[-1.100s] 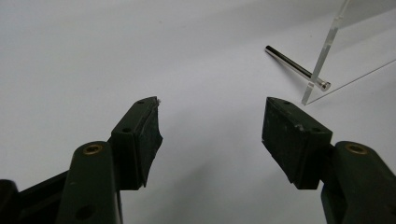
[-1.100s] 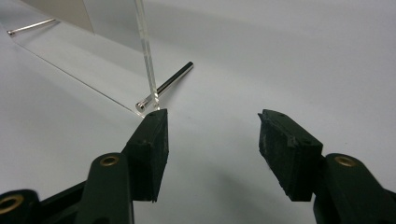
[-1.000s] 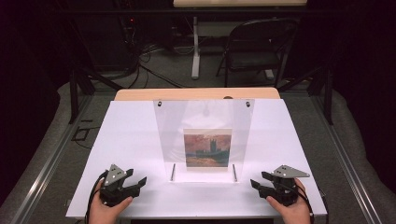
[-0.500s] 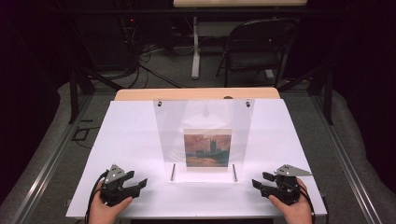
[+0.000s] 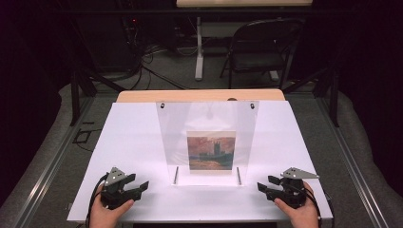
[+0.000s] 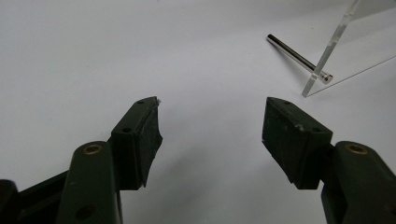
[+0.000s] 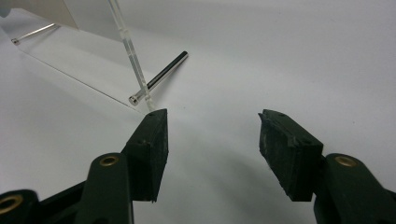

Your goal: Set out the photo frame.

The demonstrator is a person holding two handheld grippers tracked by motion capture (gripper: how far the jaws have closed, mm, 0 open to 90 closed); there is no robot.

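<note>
Near edge: L gripper (image 5: 124, 190) and R gripper (image 5: 281, 190) are held low over the white bench (image 5: 138, 142), jaws spread wide, nothing gripped. Between them, farther back, the acrylic frame (image 5: 207, 123) is stood upright, w/ a picture (image 5: 211, 151) held inside.

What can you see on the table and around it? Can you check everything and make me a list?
Surface: white table top, bare apart from the stand; a wooden edge shows at its far side.
Job's things: clear acrylic picture stand upright at the middle, holding a small painting of a dark building under a reddish sky; two metal pins stick out at its foot.
Clutter: nothing seen.
Grippers: left gripper and right gripper rest near the front edge either side of the stand, jaws open and holding nothing.
Cables: one black cable trails from the left gripper; more lie on the floor behind.
Surroundings: dark room, folding chair and table leg beyond.
</note>
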